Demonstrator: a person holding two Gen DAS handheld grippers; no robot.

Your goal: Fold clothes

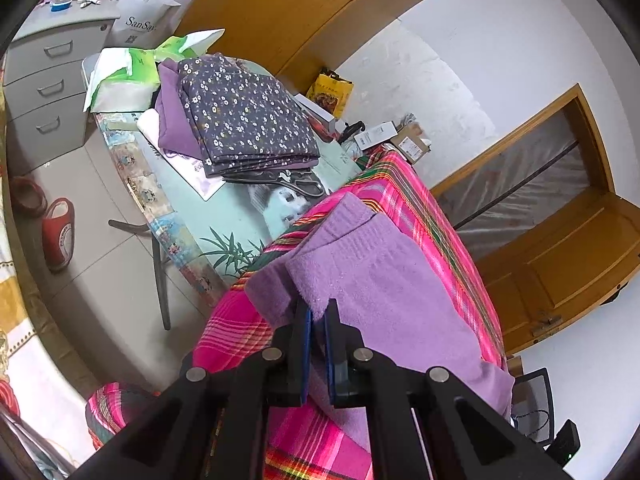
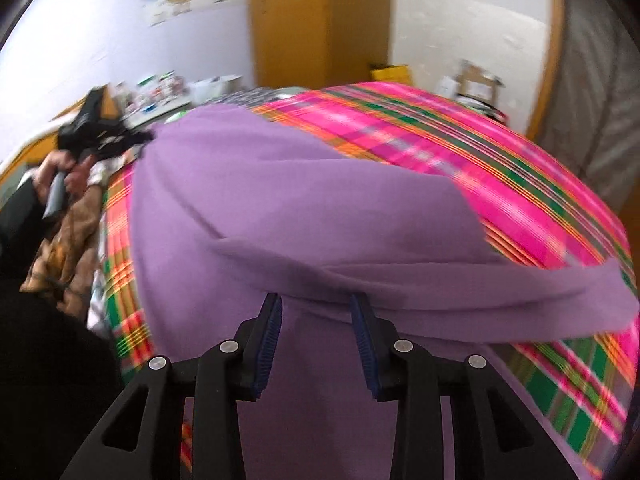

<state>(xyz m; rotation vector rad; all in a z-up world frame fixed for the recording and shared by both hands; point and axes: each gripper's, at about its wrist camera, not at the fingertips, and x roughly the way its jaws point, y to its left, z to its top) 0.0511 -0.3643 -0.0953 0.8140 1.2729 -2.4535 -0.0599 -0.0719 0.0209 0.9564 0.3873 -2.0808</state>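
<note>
Over on the far left of the left wrist view, a grey drawer cabinet stands against the wall with small bottles on top, and a pair of red slippers lies on the tiled floor below it. To the right of that, a table with a pale green cover carries a pack of tissues and a neat stack of folded clothes, the top one dark with small white flowers. Nearer and further right, a pink plaid cloth covers the work surface, and the purple garment lies spread on it. The left gripper is closed on the near left edge of that garment, a bit of purple fabric pinched between its blue pads. Right of the cloth stands a wooden door. In the right wrist view, which is blurred, the other gripper shows far left at the garment's edge, held by a hand. The purple garment fills the middle, with a fold running across it to the right. The right gripper is open just over the near part of the garment, its pads apart with only flat fabric beneath them, nothing pinched. The pink plaid cloth stretches away to the right.
</note>
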